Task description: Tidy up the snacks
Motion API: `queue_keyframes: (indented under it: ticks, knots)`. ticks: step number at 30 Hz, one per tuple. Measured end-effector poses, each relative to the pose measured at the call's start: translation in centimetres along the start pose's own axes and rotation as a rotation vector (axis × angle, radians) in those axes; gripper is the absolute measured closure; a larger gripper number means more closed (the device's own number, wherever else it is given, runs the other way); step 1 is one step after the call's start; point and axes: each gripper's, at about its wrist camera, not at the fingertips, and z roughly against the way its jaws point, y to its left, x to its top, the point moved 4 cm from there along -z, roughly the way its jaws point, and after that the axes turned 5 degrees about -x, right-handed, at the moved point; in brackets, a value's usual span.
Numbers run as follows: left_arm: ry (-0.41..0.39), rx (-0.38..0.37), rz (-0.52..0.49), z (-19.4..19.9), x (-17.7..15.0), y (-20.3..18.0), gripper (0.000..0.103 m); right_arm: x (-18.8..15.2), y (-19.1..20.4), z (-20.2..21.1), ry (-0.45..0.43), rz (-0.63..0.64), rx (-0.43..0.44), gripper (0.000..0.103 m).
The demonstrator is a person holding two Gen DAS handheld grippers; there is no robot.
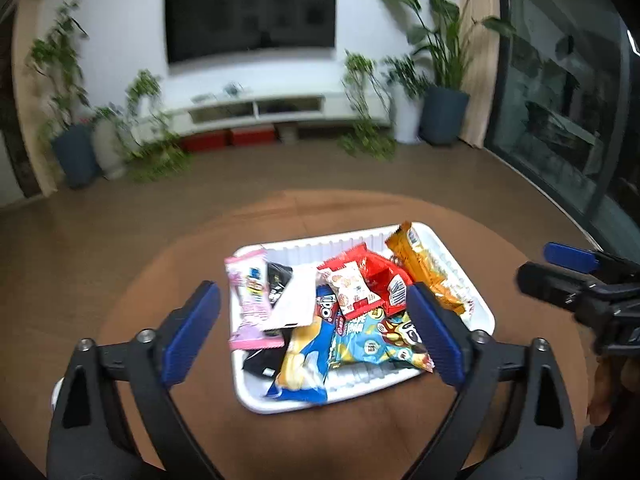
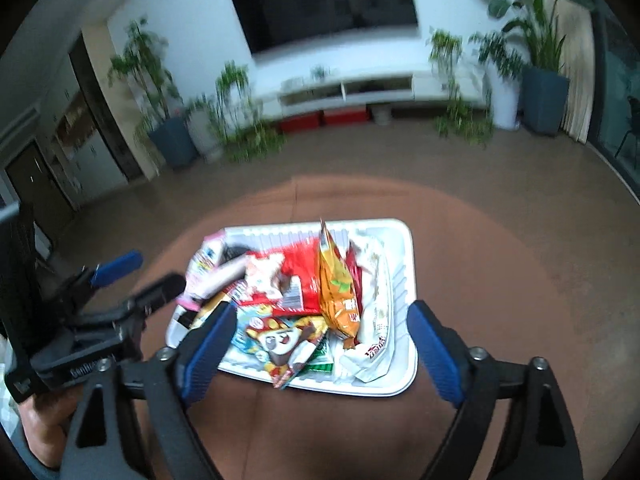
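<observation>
Snacks sat heaped in a white ribbed plastic tray at the middle of a round brown wooden table, gathered there probably because sorting was not yet begun. At the tray's left edge lay a pink wrapped bar; farther right a red foil packet, then an orange crinkled bag propped upright. The left gripper hung spread wide and empty above the near-left packets. The right gripper was likewise wide apart, holding nothing, over the near rim. Bare tabletop ringed the tray on all sides, giving room to set packets down.
</observation>
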Motion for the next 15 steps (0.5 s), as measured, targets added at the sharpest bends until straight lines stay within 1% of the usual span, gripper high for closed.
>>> queue_keyframes:
  ticks: [2,3,5,6,8,11,13,14,15]
  knots:
    - [-0.050,0.011,-0.005,2.6,-0.4,-0.7,0.004,-0.6,-0.2,2.8,-0.086,-0.039,0.004,0.003]
    - [-0.072,0.016,-0.005,4.0,-0.8,-1.0,0.004,-0.8,-0.3,3.7,-0.115,-0.054,0.007,0.002]
    - [-0.117,0.050,-0.016,6.6,-1.8,-1.6,0.003,-1.6,-0.5,6.2,-0.180,-0.083,0.005,0.000]
    - [-0.147,0.089,-0.029,8.1,-2.6,-1.9,0.001,-2.0,-0.7,7.2,-0.204,-0.094,-0.001,0.000]
    - [-0.183,0.130,-0.046,10.2,-3.8,-2.6,0.000,-2.8,-0.8,9.0,-0.239,-0.107,-0.006,0.000]
    - [-0.188,0.131,-0.065,12.3,-5.5,-3.5,0.000,-4.5,-0.6,11.1,-0.270,-0.099,-0.014,0.000]
    - [-0.201,0.186,-0.054,14.0,-6.8,-3.4,0.000,-5.4,-0.3,12.4,-0.302,-0.076,-0.027,0.000]
    - [-0.200,0.201,-0.043,14.6,-7.5,-3.4,0.000,-5.8,0.0,13.0,-0.323,-0.063,-0.035,0.000]
    - [-0.202,0.193,-0.033,15.1,-7.7,-3.5,0.000,-6.2,0.4,13.8,-0.355,-0.039,-0.049,0.000]
